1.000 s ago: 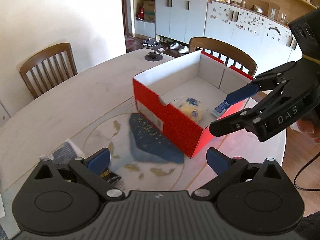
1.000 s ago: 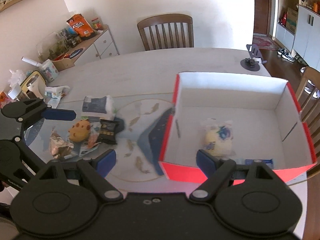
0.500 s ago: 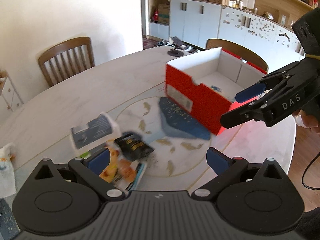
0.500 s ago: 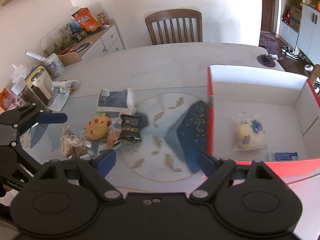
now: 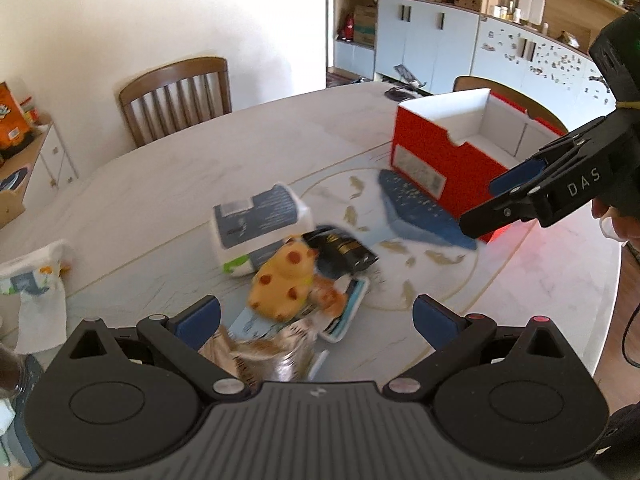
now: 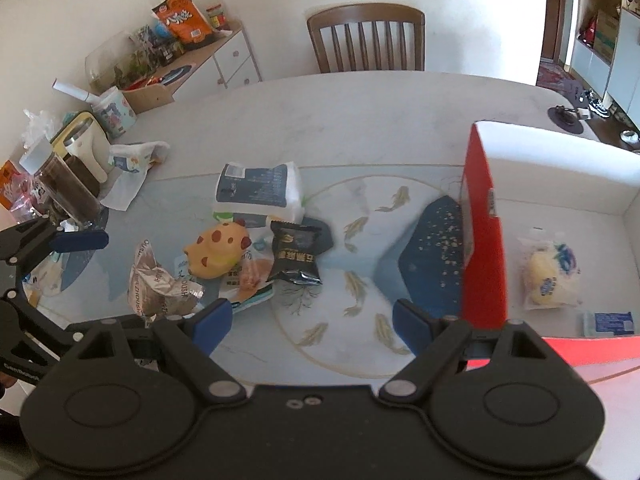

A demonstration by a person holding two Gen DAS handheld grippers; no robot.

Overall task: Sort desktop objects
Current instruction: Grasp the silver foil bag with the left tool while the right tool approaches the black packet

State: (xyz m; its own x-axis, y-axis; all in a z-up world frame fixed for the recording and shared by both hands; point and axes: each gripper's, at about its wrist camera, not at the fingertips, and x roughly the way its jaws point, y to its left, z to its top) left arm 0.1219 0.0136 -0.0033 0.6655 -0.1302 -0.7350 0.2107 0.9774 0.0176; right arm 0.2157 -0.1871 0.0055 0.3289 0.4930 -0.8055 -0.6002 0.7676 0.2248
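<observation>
A pile of objects lies mid-table: a yellow spotted toy (image 6: 218, 250) (image 5: 282, 282), a black snack packet (image 6: 297, 252) (image 5: 340, 248), a crumpled silver packet (image 6: 158, 284) (image 5: 260, 354), a tissue pack (image 6: 258, 192) (image 5: 258, 222). A red box (image 6: 482, 232) (image 5: 432, 168) at the right holds a wrapped yellow bun (image 6: 552, 278) and a small blue packet (image 6: 610, 322). My left gripper (image 5: 316, 316) is open and empty, just above the pile. My right gripper (image 6: 312, 316) is open and empty, over the table between pile and box.
A dark blue cloth (image 6: 432, 256) lies against the box's red side. A crumpled wrapper (image 6: 132, 164), a jar and cups (image 6: 76, 168) stand at the table's left. Wooden chairs (image 6: 366, 38) stand at the far side. The table edge (image 5: 600, 320) is near at the right.
Both grippers have swung left, away from the box and toward the pile. The left gripper has come down close over the yellow toy and silver packet. Both stay open.
</observation>
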